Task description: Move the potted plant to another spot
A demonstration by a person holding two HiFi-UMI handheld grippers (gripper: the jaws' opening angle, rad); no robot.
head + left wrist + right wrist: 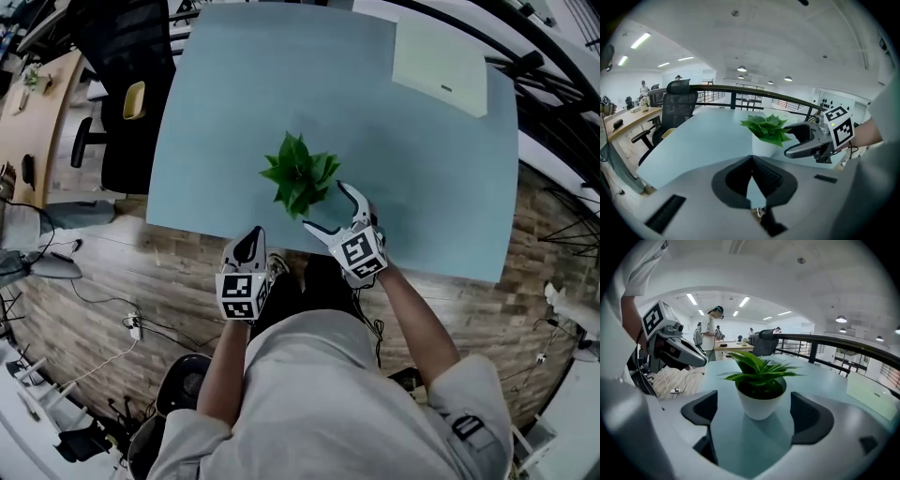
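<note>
A potted plant (300,175) stands by the near edge of a pale blue table (225,103), the right gripper (325,206) spread wide just beside it, gripping nothing; left gripper (248,247) closed, empty

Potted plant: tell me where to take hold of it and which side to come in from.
Grip the white pot by its side wall just under the rim, coming in level from the near edge of the table. The leaves spread over the rim, so a top approach would likely crush them; the pot narrows downward. The open right tool faces it from there.
</note>
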